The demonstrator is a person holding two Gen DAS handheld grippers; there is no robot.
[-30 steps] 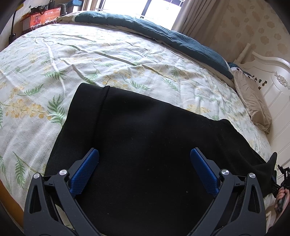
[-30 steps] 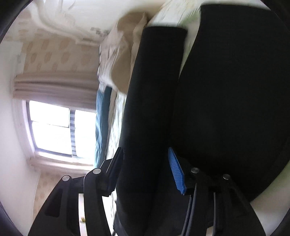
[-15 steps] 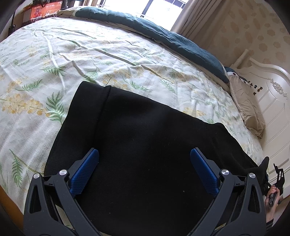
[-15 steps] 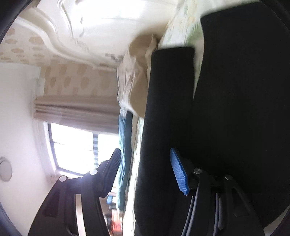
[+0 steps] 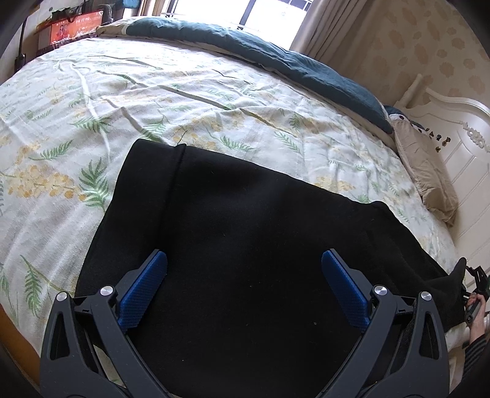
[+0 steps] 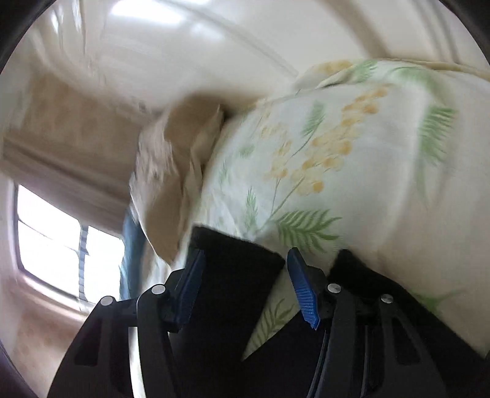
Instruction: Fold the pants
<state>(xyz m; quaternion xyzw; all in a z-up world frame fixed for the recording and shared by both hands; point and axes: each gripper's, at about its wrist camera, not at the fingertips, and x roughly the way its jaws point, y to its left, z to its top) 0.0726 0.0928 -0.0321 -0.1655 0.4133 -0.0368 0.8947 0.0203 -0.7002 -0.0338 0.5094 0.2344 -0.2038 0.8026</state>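
daylight floods in from the window (image 5: 269,18), blown out to plain white in the left wrist view. that view is sharp, with the bedsheet (image 5: 92,107) evenly lit and its creases casting soft shadows; the black pants (image 5: 245,245) swallow nearly all detail. both views bulge at the rim and darken in the corners. the right wrist view is smeared with motion blur, with glare on the headboard (image 6: 214,39).

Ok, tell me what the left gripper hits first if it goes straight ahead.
Most likely the black pants: the open left gripper points right at them, spread over the floral bedsheet. Depth is uncertain.
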